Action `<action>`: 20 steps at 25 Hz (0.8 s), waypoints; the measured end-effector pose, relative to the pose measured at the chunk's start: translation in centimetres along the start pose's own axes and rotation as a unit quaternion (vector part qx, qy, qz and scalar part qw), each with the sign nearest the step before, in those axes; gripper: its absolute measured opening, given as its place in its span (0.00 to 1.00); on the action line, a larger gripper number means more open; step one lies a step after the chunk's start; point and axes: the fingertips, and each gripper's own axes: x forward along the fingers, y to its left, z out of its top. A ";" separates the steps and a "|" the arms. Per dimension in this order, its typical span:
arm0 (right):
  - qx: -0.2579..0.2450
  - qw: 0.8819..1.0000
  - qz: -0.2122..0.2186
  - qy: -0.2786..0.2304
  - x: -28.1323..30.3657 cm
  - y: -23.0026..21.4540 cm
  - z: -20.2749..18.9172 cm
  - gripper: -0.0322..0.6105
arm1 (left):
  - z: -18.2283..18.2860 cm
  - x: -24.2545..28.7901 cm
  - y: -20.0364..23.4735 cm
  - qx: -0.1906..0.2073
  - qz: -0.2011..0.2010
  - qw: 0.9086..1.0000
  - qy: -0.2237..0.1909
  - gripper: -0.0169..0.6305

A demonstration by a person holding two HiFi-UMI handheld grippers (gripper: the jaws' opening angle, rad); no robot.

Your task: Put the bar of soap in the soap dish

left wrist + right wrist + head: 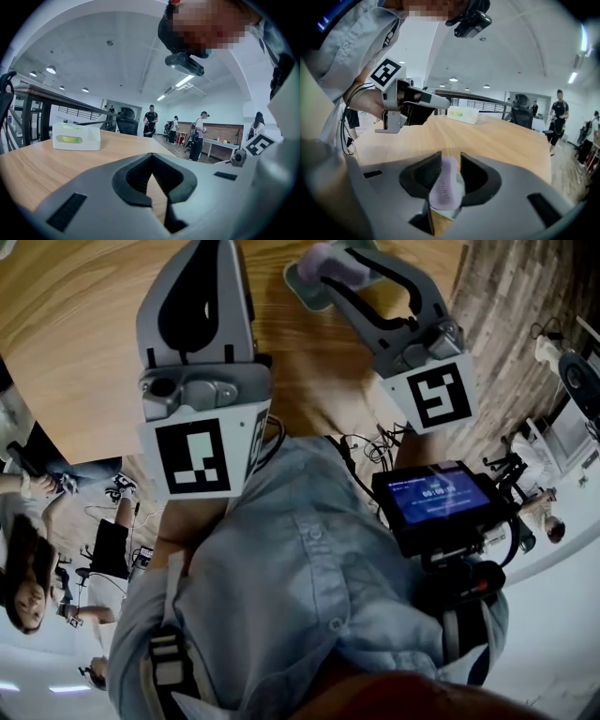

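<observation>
One lilac bar of soap stands on edge between the jaws of the right gripper. Its lower end is hidden behind the gripper's grey body, and the letters pressed into its smooth face are too blurred to read. Only a pale green corner of the soap dish shows under it there, so whether the bar touches the dish cannot be told. The jaws are spread: the soap leans on one dark pad, and a sliver of wood shows between it and the other.

The head view adds the dish's rounded rim, lying on the wooden table just beneath the soap and partly covered by the gripper's arm. The left gripper hangs apart from it over bare wood, its tongs pressed together at the tips with nothing in them. Farther along the table sits a white box with a green window, seen only from the two gripper views.
</observation>
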 end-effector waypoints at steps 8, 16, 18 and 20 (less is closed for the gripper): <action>-0.046 0.998 -0.020 0.042 1.2 -1.7 -0.1 0.06 | 0.5 -1.0 0.6 0.001 0.016 1.000 -0.009 0.04; -0.069 0.995 0.017 0.068 1.3 0.1 -1.2 0.06 | 0.2 -1.4 0.9 -0.005 0.022 1.000 -0.011 0.04; -0.027 0.999 -0.007 0.032 0.9 -0.7 -0.4 0.06 | 0.1 -1.2 0.8 -0.004 0.019 1.000 -0.011 0.04; 0.026 0.999 -0.036 -0.003 0.5 -1.8 0.5 0.06 | 0.2 -1.0 0.9 -0.004 0.017 1.000 -0.012 0.04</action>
